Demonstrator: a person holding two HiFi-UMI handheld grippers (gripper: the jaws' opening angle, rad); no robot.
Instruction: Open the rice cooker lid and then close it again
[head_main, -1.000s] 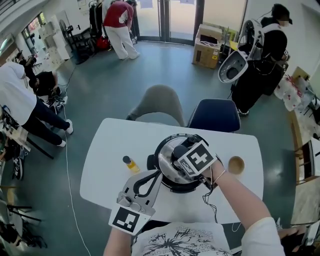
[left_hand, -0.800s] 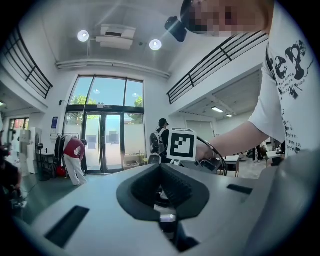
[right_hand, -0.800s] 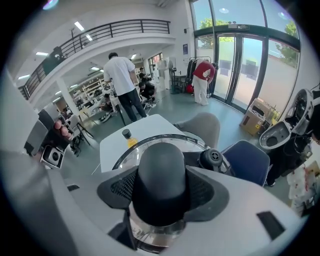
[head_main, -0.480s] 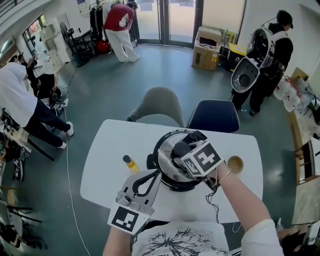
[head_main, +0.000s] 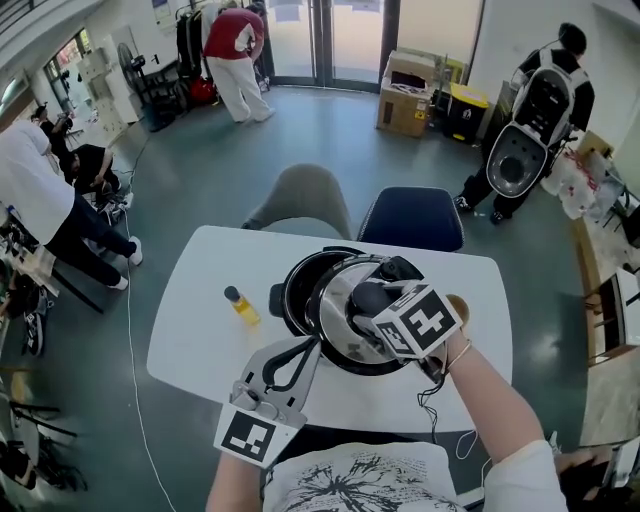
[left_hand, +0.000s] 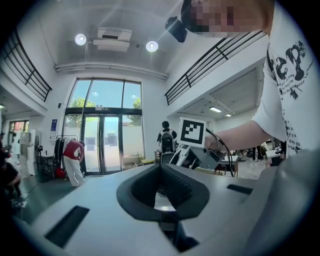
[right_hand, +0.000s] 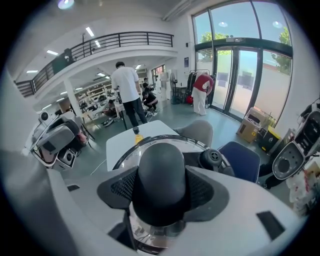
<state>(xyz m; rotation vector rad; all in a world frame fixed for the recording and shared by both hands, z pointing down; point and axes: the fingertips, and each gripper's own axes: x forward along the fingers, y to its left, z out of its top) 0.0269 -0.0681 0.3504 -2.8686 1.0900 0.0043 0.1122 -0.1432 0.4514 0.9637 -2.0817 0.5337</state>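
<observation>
The right gripper (right_hand: 162, 192) is clamped on the black knob (right_hand: 162, 170) of the lid (head_main: 338, 335), one pad pressed against each side of that rounded dome. The left gripper (head_main: 315, 347) lies low by the person's body. Its tips are drawn together on nothing and point at the near side of the cooker (head_main: 285, 295), close to it but apparently not touching.

From where I stand, the lid sits off-centre and tipped over the right part of the pot. A dark crescent of open pot shows on the left. I can't tell whether its edge rests on the rim or hangs free. So the opening looks well under way, and the closing is yet to come.

The cooker stands in the middle of the white table (head_main: 195, 340). A small yellow bottle (head_main: 240, 305) is near its left side, and a wooden cup (head_main: 458, 303) is just beside the right hand. Beyond the table are a grey chair (head_main: 305, 200) and a blue chair (head_main: 412, 220), then people well apart across the floor.

What worries me:
- **The knob:** it is smooth and round, and the whole heavy lid hangs from that one pinch. If the lid tilts further it could twist out of the pads and drop onto the rim or the table.
- **The pot:** nothing is steadying it. If the lid's edge catches the rim on the way back, it may drag the cooker towards the bottle.
- **The cup:** a wide swing to the right could knock it.
</observation>
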